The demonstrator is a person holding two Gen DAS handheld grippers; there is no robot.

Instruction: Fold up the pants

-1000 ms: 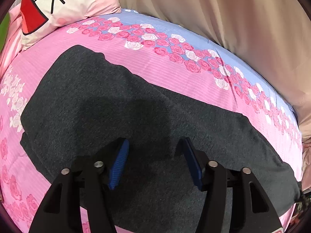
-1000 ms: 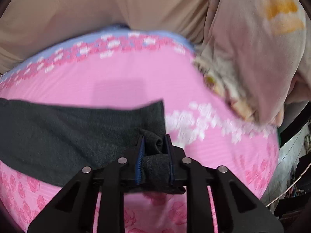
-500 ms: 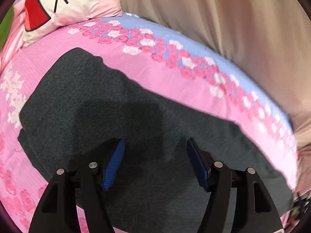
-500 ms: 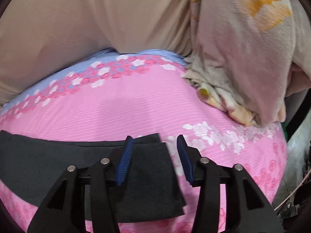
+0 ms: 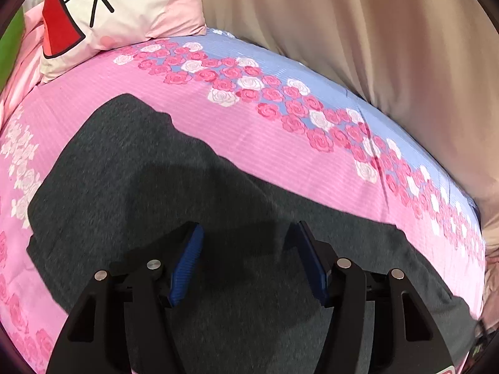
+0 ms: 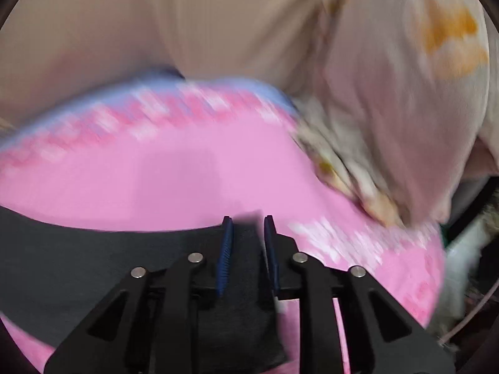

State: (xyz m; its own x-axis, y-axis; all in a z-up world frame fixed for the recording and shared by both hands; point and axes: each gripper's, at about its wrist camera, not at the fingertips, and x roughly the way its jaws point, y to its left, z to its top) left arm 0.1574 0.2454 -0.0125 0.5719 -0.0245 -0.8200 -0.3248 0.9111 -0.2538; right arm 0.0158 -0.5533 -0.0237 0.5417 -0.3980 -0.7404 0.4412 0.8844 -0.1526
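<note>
The dark grey pants [image 5: 140, 171] lie flat across the pink flowered bedsheet [image 5: 249, 131]. My left gripper [image 5: 248, 227] hovers over their middle, its jaws wide but closing, and nothing is pinched between the blue pads. In the blurred right wrist view, the end of the pants leg [image 6: 93, 249] reaches under my right gripper [image 6: 248, 219]. Its jaws are closing to a narrow gap, with the dark cloth of the leg end caught between the pads.
A cartoon pillow [image 5: 109, 9] lies at the head of the bed, far left. A beige curtain [image 5: 358, 46] hangs along the far side. A pale bundled blanket [image 6: 389, 109] is heaped at the right end, near the bed's edge.
The right gripper let go of the bunched leg end and opened over the flat cloth. It then sank lower and narrowed on the leg end again. The left gripper barely moved.
</note>
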